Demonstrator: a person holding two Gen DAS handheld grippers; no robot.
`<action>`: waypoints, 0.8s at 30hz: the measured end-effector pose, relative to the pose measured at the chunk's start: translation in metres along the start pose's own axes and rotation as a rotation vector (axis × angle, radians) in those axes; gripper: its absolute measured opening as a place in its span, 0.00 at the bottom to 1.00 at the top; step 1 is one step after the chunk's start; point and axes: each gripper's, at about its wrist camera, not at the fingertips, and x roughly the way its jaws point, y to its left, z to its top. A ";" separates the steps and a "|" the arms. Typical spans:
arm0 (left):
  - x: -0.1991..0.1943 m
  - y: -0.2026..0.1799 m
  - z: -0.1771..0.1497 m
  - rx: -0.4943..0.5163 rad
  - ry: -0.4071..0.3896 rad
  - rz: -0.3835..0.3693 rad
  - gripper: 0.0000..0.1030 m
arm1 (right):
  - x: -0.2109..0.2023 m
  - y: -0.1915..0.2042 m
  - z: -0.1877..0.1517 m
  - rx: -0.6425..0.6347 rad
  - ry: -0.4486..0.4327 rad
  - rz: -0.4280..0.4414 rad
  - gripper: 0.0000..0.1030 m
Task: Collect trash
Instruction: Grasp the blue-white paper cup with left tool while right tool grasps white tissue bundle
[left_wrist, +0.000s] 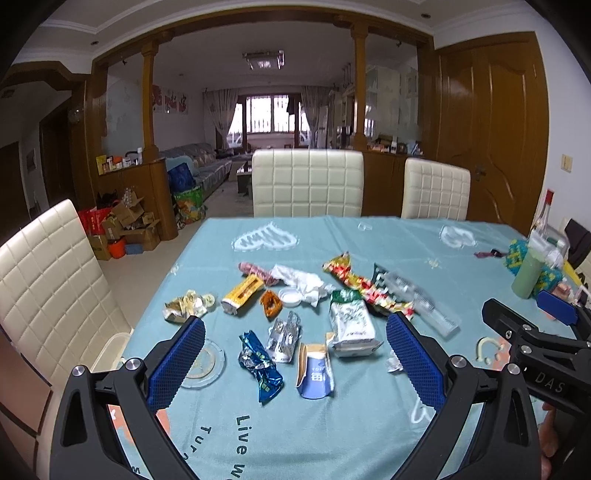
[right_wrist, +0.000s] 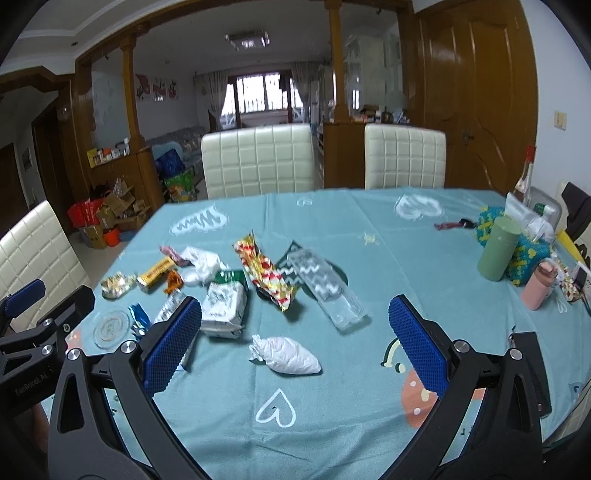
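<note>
Trash lies scattered on the teal tablecloth (left_wrist: 332, 435). In the left wrist view I see a blue foil wrapper (left_wrist: 260, 369), a silver blister pack (left_wrist: 284, 338), a blue-and-white carton (left_wrist: 314, 373), a white-green packet (left_wrist: 351, 323), a yellow wrapper (left_wrist: 242, 295), crumpled tissue (left_wrist: 303, 282), a red-yellow wrapper (left_wrist: 364, 290) and a clear plastic tray (left_wrist: 421, 301). My left gripper (left_wrist: 295, 363) is open above them and holds nothing. In the right wrist view a white crumpled bag (right_wrist: 286, 354) lies between the open, empty fingers of my right gripper (right_wrist: 295, 343). The clear tray (right_wrist: 327, 291) lies just beyond.
A clear glass ashtray (left_wrist: 203, 363) sits at the left edge. A green cup (right_wrist: 498, 253), a pink bottle (right_wrist: 539, 288), a knitted holder and a glass bottle stand at the right (right_wrist: 524, 184). Cream chairs (left_wrist: 306, 182) surround the table. Boxes are stacked on the floor at the left (left_wrist: 122, 225).
</note>
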 end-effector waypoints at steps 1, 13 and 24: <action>0.008 0.001 -0.003 0.005 0.023 -0.004 0.93 | 0.010 -0.002 -0.002 0.000 0.031 0.006 0.97; 0.100 -0.008 -0.057 0.053 0.285 -0.071 0.93 | 0.118 -0.015 -0.058 -0.044 0.324 0.094 0.84; 0.114 -0.027 -0.042 0.129 0.238 -0.112 0.89 | 0.136 0.000 -0.058 -0.101 0.322 0.116 0.83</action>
